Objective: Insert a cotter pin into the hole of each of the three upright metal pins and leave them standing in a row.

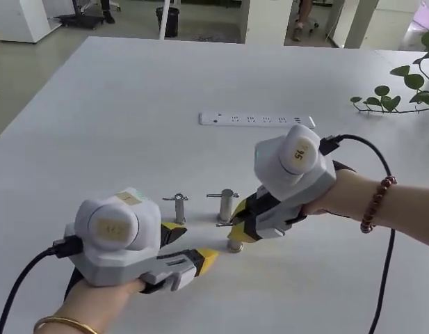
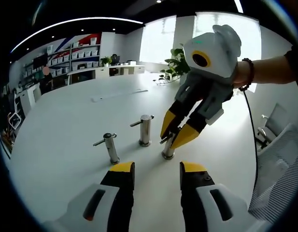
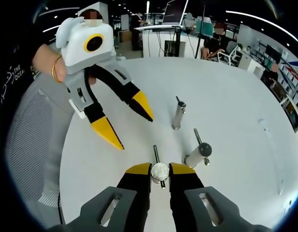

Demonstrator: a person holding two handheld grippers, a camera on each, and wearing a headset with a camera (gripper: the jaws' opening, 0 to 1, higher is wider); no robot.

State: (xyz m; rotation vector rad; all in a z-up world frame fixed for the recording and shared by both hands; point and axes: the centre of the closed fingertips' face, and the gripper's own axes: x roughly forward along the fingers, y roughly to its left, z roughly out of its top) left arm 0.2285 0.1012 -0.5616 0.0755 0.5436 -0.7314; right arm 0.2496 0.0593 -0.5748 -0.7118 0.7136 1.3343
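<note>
White table (image 1: 131,104) in an open office. A power strip (image 1: 256,120) lies at the far side, a plant (image 1: 402,94) at the right edge.

Three upright metal pins. The left pin (image 1: 178,209) has the first cotter pin (image 2: 99,142) through its top, and the middle pin (image 1: 227,204) has the second cotter pin (image 2: 135,123). The near pin (image 3: 160,170) stands closest to the person.

The right gripper (image 1: 236,223) is on the near pin from above, jaws drawn nearly together either side of its head, pinching the third cotter pin (image 3: 155,153). That one lies level, crosswise to the upright shaft, w/ its long axis running straight out along the jaws. It looks at or through the hole; can't tell how deep.

The left gripper (image 1: 193,241) hangs apart, nearer the person — jaws spread, holding nothing, aimed at the near pin.

Count: 3 metal pins, 3 cotter pins, 2 grippers.

Next move is prob. the right's — seat it, then let go w/o tipping the near pin.
</note>
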